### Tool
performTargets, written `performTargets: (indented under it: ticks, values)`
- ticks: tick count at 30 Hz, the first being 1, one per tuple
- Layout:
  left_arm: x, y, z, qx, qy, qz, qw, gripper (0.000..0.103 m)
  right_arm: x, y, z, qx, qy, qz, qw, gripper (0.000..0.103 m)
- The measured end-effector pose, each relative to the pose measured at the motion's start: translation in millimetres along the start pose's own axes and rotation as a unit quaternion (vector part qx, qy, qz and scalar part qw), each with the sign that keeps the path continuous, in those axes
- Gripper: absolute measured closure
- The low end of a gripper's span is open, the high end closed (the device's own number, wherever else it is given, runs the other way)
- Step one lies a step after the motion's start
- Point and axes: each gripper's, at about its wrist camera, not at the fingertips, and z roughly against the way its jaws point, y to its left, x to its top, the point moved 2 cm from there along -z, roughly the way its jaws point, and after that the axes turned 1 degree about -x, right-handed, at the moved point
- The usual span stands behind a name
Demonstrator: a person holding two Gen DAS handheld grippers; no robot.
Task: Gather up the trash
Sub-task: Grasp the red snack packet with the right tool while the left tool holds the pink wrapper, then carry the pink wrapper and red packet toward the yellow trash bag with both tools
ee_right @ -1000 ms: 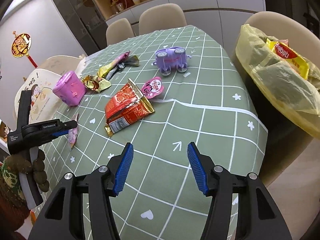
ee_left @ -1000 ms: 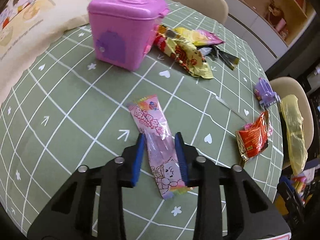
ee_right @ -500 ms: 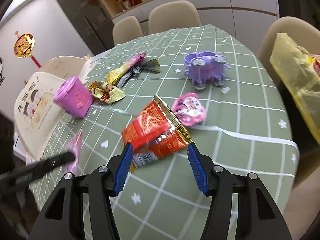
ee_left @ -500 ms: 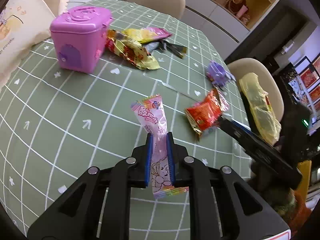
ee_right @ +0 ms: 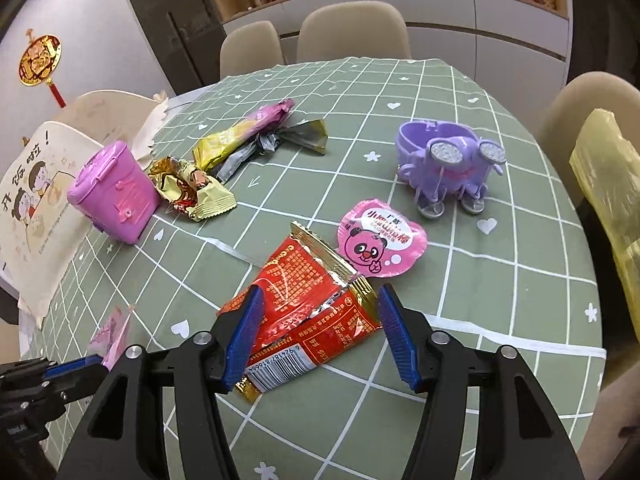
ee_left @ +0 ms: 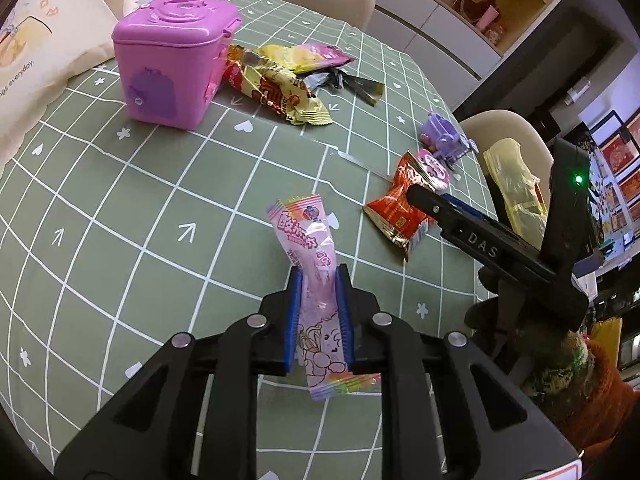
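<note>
My left gripper (ee_left: 318,276) is shut on a long pink candy wrapper (ee_left: 310,240) and holds it above the green checked tablecloth (ee_left: 120,208). My right gripper (ee_right: 318,300) is open, its blue pads on either side of a crumpled red snack wrapper (ee_right: 304,304) lying on the cloth; the same wrapper shows in the left wrist view (ee_left: 394,210). A pink round lid (ee_right: 380,242) lies just beyond it. A yellow trash bag (ee_right: 612,184) hangs at the table's right edge.
A pink toy box (ee_right: 114,194) stands at the left, with gold, yellow and grey wrappers (ee_right: 240,148) beside it. A purple toy cart (ee_right: 448,164) stands at the right. A cream cloth bag (ee_right: 36,208) lies on the left edge. Chairs ring the table.
My left gripper closed on the pink wrapper and lifted it off the cloth. My right gripper moved forward over the table until its open pads straddle the red wrapper.
</note>
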Motion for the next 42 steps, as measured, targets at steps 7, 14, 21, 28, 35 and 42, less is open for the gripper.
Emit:
performTargets:
  ticks: [7, 14, 21, 28, 35, 42]
  values:
    - [3, -5, -1, 0.0, -0.001, -0.004, 1.0, 0.087, 0, 8, -2, 0.004, 0.032, 0.04, 0.999, 0.043]
    - [3, -8, 3, -0.001, -0.005, -0.002, 1.0, 0.087, -6, 6, 20, 0.004, 0.023, 0.058, 0.998, 0.048]
    - [2, -5, 9, -0.003, -0.011, 0.006, 0.9999, 0.087, -14, -19, 60, -0.01, -0.024, -0.032, 0.999, 0.048]
    - [1, -7, 10, 0.004, -0.014, -0.012, 0.9998, 0.087, -28, -10, 29, -0.024, 0.007, -0.1, 0.995, 0.048]
    - [5, 5, 15, 0.004, -0.021, -0.002, 0.9998, 0.087, -22, 16, 11, -0.059, 0.01, -0.039, 0.997, 0.048]
    - [10, 16, 14, 0.007, -0.021, 0.018, 0.9996, 0.087, -16, 32, 10, -0.047, 0.028, 0.042, 0.998, 0.087]
